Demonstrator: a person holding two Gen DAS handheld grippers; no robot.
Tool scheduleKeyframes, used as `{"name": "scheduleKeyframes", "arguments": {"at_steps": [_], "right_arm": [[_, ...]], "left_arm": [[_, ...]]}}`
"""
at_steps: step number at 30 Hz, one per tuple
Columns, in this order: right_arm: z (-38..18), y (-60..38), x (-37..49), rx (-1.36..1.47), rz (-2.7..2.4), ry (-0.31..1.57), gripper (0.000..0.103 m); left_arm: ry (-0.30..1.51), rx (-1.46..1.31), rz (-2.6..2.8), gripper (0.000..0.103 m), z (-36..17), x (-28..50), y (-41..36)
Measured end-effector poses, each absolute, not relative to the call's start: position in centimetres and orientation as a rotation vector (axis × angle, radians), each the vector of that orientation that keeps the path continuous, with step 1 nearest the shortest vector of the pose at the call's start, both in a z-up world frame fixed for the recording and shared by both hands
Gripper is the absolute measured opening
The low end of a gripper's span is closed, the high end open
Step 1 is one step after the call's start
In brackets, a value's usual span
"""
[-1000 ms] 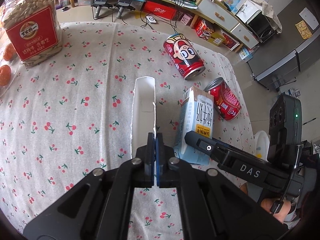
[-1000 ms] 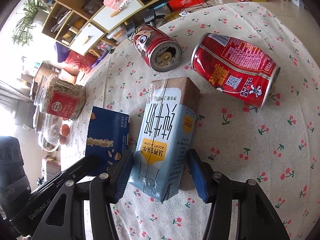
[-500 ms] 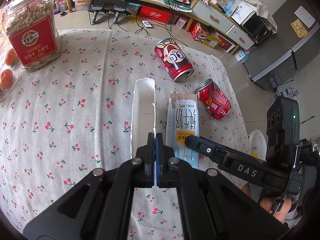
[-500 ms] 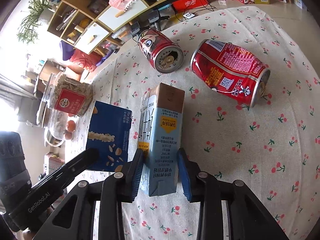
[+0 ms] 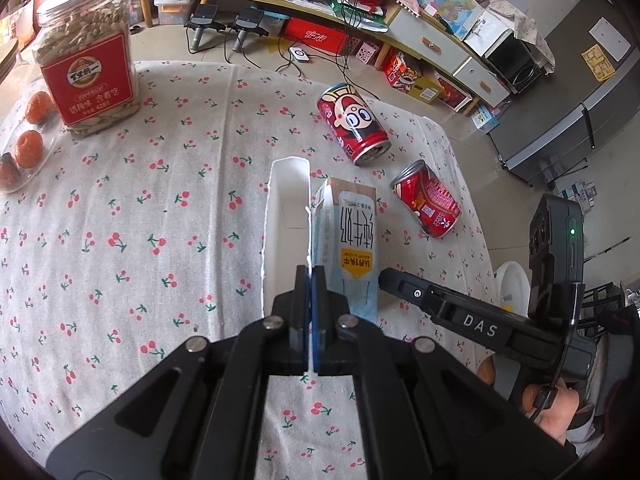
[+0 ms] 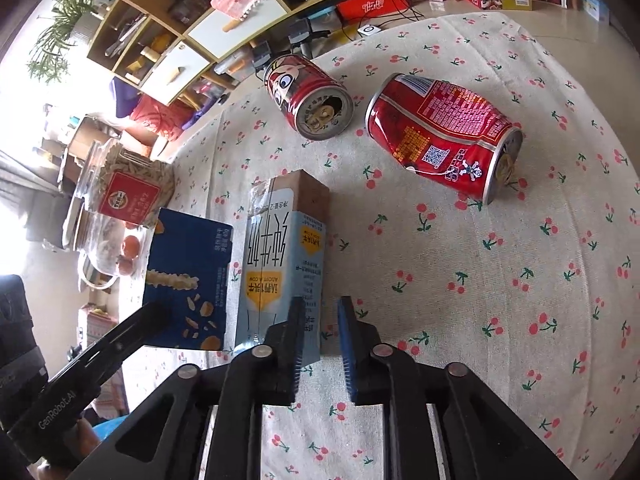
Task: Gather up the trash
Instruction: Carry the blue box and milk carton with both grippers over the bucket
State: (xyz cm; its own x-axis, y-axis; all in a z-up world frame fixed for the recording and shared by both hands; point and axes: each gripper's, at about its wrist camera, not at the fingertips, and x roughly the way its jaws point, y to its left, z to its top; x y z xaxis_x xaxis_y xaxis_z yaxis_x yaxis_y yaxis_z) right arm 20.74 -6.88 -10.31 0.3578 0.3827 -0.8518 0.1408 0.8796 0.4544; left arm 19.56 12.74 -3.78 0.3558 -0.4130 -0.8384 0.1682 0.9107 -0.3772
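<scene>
My left gripper (image 5: 310, 280) is shut on the edge of a flattened blue snack box, white inside (image 5: 287, 220), blue face in the right wrist view (image 6: 188, 280); it is held above the cherry-print tablecloth. My right gripper (image 6: 319, 316) is shut on the corner of a pale blue milk carton (image 6: 280, 264), lifted and tilted beside the box; the carton also shows in the left wrist view (image 5: 352, 240). Two red drink cans lie on their sides beyond: a cartoon-face can (image 5: 354, 124) (image 6: 308, 96) and a dented can (image 5: 428, 204) (image 6: 440, 140).
A jar of seeds with a red label (image 5: 86, 60) stands at the table's far left, with oranges in a clear pack (image 5: 28, 148) beside it. The table's right edge drops to the floor, where a white bucket (image 5: 510, 284) sits. Shelves and clutter lie behind.
My right gripper has closed on the milk carton and lifted it, narrowing to pinch its corner. Both grippers have pulled back and up; the cans look farther away.
</scene>
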Motion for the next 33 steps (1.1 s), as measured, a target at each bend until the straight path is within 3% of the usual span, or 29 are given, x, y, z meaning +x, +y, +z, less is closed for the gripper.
{"name": "scheduleKeyframes", "arguments": {"at_steps": [1,3,15,17,18,33], "right_arm": [[-10.3,-6.7,20.8,0.492,0.154,1.207,0.055],[-10.0,-6.2,20.8,0.469,0.146,1.176,0.08],[-11.2,-1.3,21.9,0.375,0.187,1.169,0.08],[-11.8,-0.5,21.9,0.34,0.195,1.178,0.076],[-11.9,-0.2,21.7,0.328,0.205,1.179,0.065],[-8.6,-6.8,18.1,0.48,0.231,1.179,0.061]], "left_arm": [[1.149,-0.247,-0.379,0.001,-3.8,19.5,13.0],[1.146,-0.253,-0.369,0.001,-3.7,19.5,13.5],[1.135,-0.286,-0.293,0.001,-3.6,19.6,16.7],[1.135,-0.295,-0.293,0.001,-3.6,19.6,16.9],[1.133,-0.297,-0.296,0.001,-3.5,19.6,16.9],[1.106,-0.322,-0.418,0.001,-2.0,18.7,12.7]]}}
